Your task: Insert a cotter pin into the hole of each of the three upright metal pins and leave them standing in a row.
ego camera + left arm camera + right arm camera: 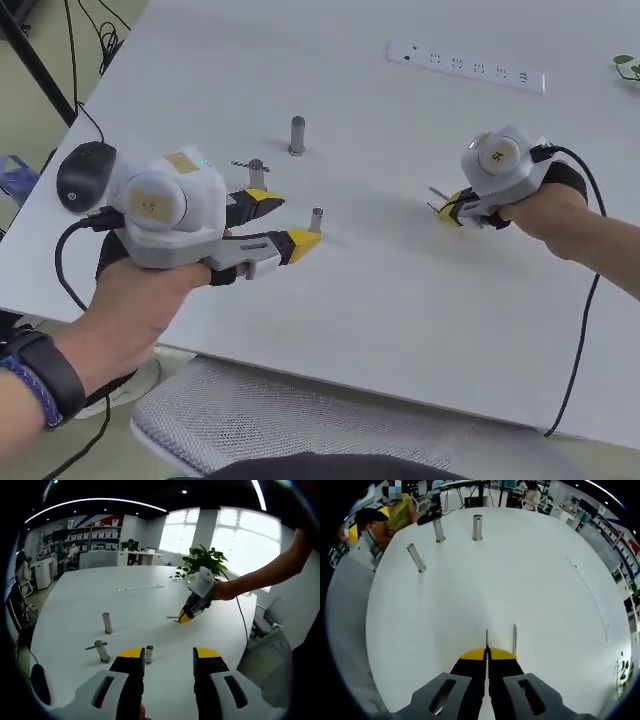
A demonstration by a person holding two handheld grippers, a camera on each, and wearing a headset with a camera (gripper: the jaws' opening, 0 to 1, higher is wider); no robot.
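Observation:
Three upright metal pins stand on the white table (400,290): a far one (297,135), a middle one (256,172) with a cotter pin through its top, and a near one (316,220). My left gripper (283,220) is open, its yellow tips just left of the near pin (148,654). The crossed middle pin (101,651) stands left of it. My right gripper (450,208) sits low on the table to the right, shut on a thin cotter pin (487,639). A second loose cotter pin (514,639) lies beside its tips. The three pins (438,530) stand far ahead of it.
A white power strip (465,67) lies at the far side of the table. A black mouse (85,172) rests near the left edge with cables trailing off. A grey chair (300,420) is at the near edge.

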